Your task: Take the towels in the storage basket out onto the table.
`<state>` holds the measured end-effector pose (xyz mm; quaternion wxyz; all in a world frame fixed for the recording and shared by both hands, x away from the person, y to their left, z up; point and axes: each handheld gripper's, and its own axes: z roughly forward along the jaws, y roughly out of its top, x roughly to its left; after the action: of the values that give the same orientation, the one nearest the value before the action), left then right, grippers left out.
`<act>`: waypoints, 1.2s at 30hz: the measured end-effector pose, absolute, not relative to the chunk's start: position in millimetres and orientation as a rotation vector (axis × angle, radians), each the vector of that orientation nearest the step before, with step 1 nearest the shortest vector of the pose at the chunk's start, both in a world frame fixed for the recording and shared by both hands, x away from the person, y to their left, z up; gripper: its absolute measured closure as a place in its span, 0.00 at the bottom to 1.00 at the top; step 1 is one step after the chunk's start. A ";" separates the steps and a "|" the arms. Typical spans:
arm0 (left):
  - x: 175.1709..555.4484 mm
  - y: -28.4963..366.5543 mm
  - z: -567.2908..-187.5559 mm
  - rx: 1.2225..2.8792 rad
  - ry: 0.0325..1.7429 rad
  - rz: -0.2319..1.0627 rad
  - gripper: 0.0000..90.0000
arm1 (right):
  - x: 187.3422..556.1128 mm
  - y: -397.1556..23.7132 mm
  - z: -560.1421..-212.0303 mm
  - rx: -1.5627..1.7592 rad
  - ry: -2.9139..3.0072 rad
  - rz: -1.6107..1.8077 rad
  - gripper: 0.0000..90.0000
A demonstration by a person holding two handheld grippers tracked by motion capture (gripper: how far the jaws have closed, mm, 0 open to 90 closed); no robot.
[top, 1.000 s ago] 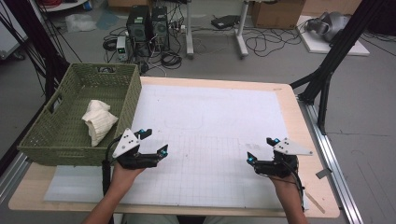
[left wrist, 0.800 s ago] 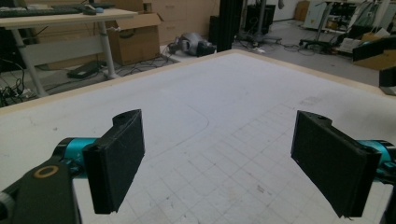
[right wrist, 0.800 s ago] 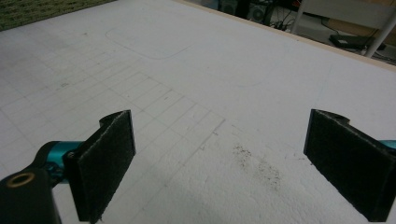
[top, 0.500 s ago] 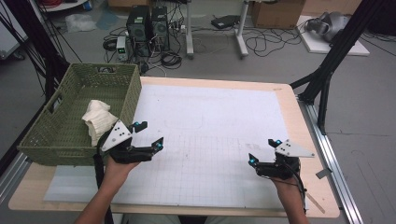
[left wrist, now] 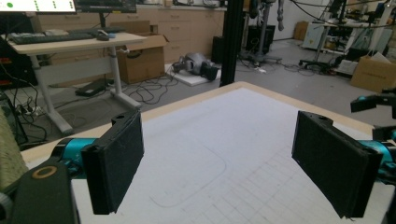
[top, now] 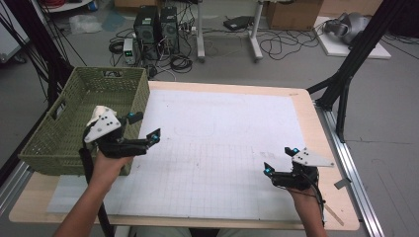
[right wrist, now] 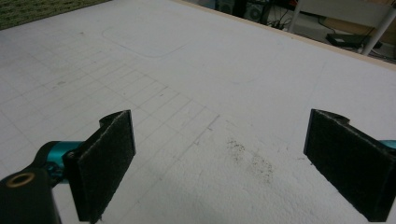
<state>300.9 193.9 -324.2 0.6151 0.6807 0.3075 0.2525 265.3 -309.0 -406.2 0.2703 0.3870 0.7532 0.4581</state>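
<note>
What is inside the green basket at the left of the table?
In the high view, the green woven basket holds something white peeking out above the left gripper. That gripper and its grey plate cover most of it, so what it is cannot be told.

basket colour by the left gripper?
Olive green, woven. The basket shows best in the high view, beside the left gripper.
</note>
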 end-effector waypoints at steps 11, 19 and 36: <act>324.3 242.6 -307.6 1.544 0.810 0.666 0.19 | 265.4 -308.5 -407.1 1.047 2.035 1.233 0.09; 345.1 278.6 -310.4 1.569 0.909 0.727 0.19 | 267.2 -306.1 -408.2 1.040 2.046 1.235 0.09; 399.6 318.9 -355.0 1.710 1.253 0.660 0.19 | 269.3 -304.6 -410.7 1.040 2.065 1.221 0.09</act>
<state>399.6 318.9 -355.0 0.4445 0.6900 0.5055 0.2661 269.3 -304.6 -410.7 0.2604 0.3842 0.7624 0.4509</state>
